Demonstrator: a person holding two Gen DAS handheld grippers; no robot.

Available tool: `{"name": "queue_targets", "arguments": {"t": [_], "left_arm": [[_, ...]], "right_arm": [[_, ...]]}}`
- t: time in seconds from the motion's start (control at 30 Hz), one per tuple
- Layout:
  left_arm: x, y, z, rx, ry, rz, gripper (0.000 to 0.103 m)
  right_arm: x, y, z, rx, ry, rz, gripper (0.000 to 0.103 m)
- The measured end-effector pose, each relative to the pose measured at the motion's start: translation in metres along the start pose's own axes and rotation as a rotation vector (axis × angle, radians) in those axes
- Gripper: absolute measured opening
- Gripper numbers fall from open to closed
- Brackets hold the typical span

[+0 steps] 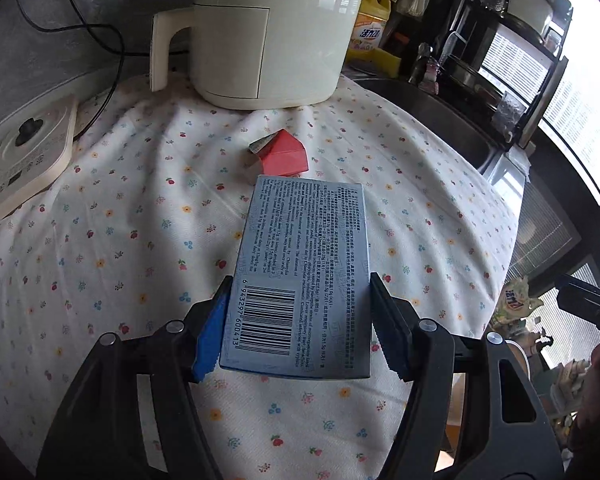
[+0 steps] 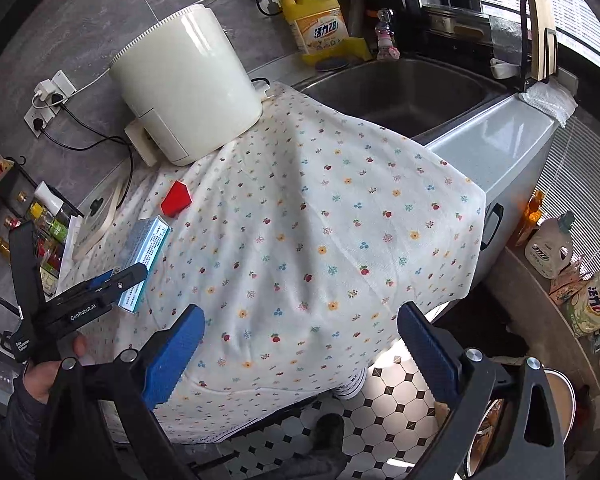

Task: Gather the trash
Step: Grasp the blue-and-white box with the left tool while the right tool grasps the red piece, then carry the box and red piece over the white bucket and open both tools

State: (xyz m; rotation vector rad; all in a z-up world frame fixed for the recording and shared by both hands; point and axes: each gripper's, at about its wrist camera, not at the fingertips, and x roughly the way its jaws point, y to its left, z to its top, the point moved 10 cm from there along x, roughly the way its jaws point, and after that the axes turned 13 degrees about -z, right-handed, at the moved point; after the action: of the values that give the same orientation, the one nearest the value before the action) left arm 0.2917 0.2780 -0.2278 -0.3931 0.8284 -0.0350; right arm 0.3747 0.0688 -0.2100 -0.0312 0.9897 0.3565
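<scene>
My left gripper [image 1: 300, 328] was clamped on a blue-grey medicine box [image 1: 304, 264], blue pads pressing both long sides near the barcode end. Box lay barcode face up; whether it was lifted or still touching the floral tablecloth [image 1: 120, 240] I could not tell from the left wrist view. In the right wrist view the same box [image 2: 146, 258] showed a white-and-teal side panel, with my left gripper [image 2: 118, 282] gripping its near end and my hand [image 2: 46, 372] on the handle below.

Just beyond the box's far end sat a red folded paper scrap [image 1: 285, 157], flat on the cloth, not touching the box. Same scrap [image 2: 176, 199] in the right view, between the box and the cream air fryer [image 2: 188, 84].

My right gripper [image 2: 300, 354] was spread wide, nothing between the blue pads, hanging over the near edge of the cloth with tiled floor [image 2: 388, 408] below.

Air fryer [image 1: 268, 32] stood at the back of the cloth, handle to the left. A cream flat appliance with a black knob [image 1: 28, 156] lay at the left edge. Right of the cloth: steel sink [image 2: 400, 92], yellow dish soap bottle [image 2: 320, 20] behind it. Wall sockets with black cables [image 2: 48, 100] were left of the fryer.
</scene>
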Motion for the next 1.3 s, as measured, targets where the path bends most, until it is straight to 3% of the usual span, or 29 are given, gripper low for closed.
{"name": "queue_targets", "arguments": {"t": [0.47,0.9,0.93,0.97,1.03,1.3], "left_arm": [[-0.067,0.123,0.030,-0.142,-0.126,0.119,0.065],[-0.099,0.182,0.036,-0.225,-0.170,0.210,0.065],[-0.103,0.185,0.035,-0.233,-0.177,0.215,0.065],[-0.107,0.187,0.034,-0.241,-0.182,0.220,0.065],[-0.113,0.189,0.030,-0.250,-0.190,0.230,0.065],[-0.128,0.177,0.017,-0.268,-0.216,0.240,0.065]], "right_arm": [[0.066,0.159,0.063,-0.186,-0.009,0.109,0.093],[0.141,0.236,0.093,-0.299,0.048,0.115,0.088],[0.145,0.240,0.093,-0.315,0.054,0.111,0.083],[0.149,0.243,0.091,-0.332,0.066,0.110,0.065],[0.157,0.248,0.086,-0.329,0.113,0.121,0.044],[0.130,0.242,0.076,-0.329,0.077,0.144,0.043]]}}
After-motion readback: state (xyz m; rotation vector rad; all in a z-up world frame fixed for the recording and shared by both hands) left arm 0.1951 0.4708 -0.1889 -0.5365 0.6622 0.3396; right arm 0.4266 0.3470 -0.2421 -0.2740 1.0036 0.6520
